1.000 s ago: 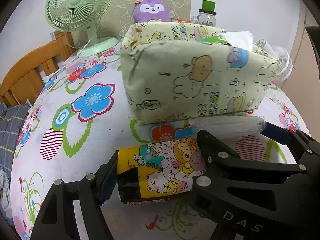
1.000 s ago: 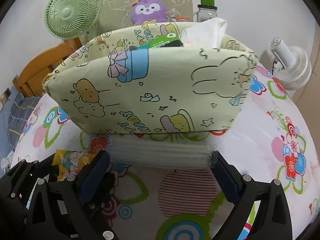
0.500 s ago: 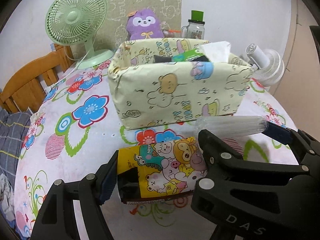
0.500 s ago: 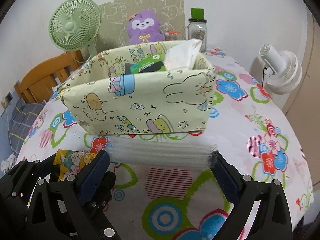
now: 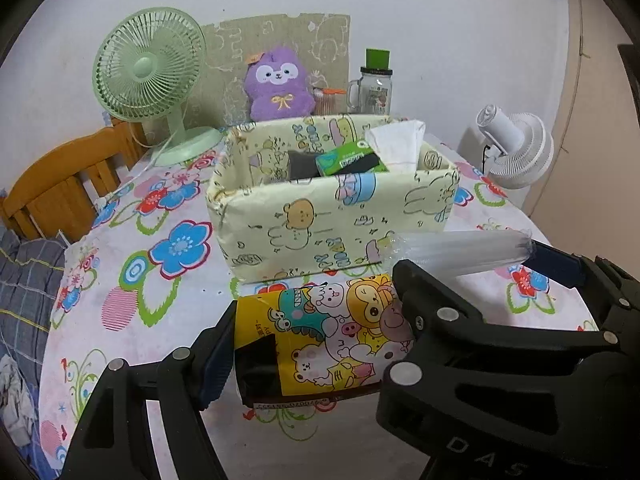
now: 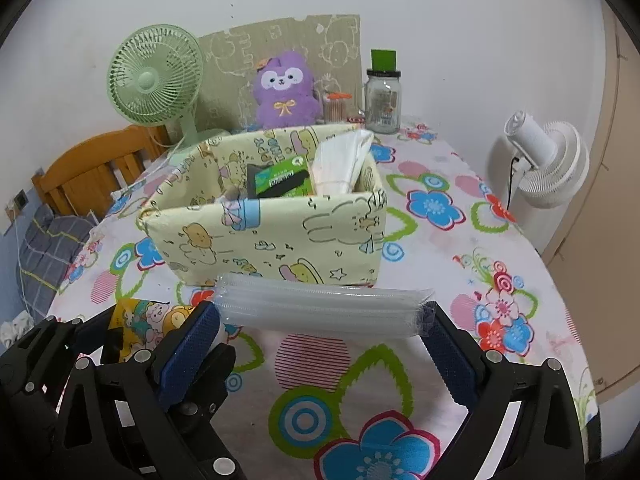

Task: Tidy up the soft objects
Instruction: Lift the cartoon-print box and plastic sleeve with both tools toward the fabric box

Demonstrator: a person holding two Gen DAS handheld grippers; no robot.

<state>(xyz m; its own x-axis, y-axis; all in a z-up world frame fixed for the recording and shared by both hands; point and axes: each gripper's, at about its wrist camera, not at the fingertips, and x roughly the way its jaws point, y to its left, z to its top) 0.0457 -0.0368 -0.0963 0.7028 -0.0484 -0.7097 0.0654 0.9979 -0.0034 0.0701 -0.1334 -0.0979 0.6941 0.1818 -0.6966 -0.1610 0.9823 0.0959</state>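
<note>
My left gripper (image 5: 312, 340) is clamped across a yellow cartoon-printed packet (image 5: 324, 340), its long axis running crosswise between my pads, held clear of the flowered tablecloth (image 5: 132, 280). My right gripper (image 6: 320, 320) pinches a clear plastic-wrapped bundle (image 6: 320, 308) by its two ends, so that its length also lies crosswise, level, and parallel to the near wall of the fabric bin (image 6: 272, 236). I think it is a stack of thin sheets, though the wrap is too clear for me to be sure.

The bin stands straight ahead of both grippers and beyond them, its open top lower than my loads. A green pack (image 6: 280, 180) and a white tissue wad (image 6: 340, 164) already fill its right half; the left half looks free. The packet in my left hand sits nearer that free side, so it has the shorter way in. The bundle is nearly as long as the bin's mouth and will have to go in lengthwise.
</note>
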